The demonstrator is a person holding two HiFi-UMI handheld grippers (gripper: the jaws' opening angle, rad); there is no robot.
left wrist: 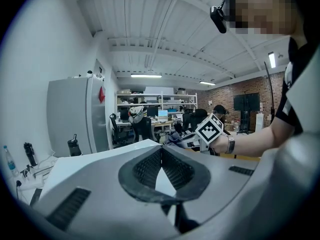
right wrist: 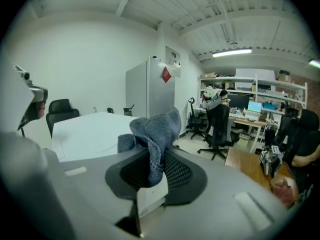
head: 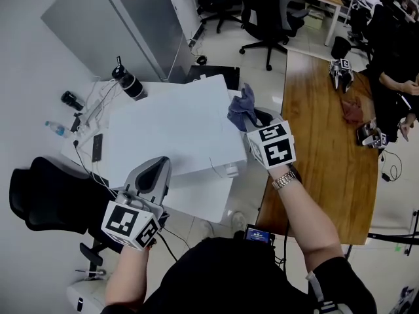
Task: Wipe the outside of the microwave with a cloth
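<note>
Slate-blue cloth (right wrist: pixel 155 129), fuzzy weave, showing against the black cross-ribbed fingers (right wrist: pixel 177 171) of the right gripper (head: pixel 258 118), whose shell is plain grey. Its marker cube (head: pixel 272 146) carries black squares on white. The left gripper (head: pixel 159 164) has matching colours: grey, black, chequered cube. The microwave (head: pixel 177 133) is white all over. There's a warm brown table (head: pixel 321 149), wood grain streaked, with a dull red rag (head: pixel 353 112) on it. Black bottle (head: pixel 129 82), black chair (head: pixel 42 198). Silver-grey fridge (right wrist: pixel 149 89), red diamond sticker (right wrist: pixel 165 74). Silver wristwatch (head: pixel 285 179).
</note>
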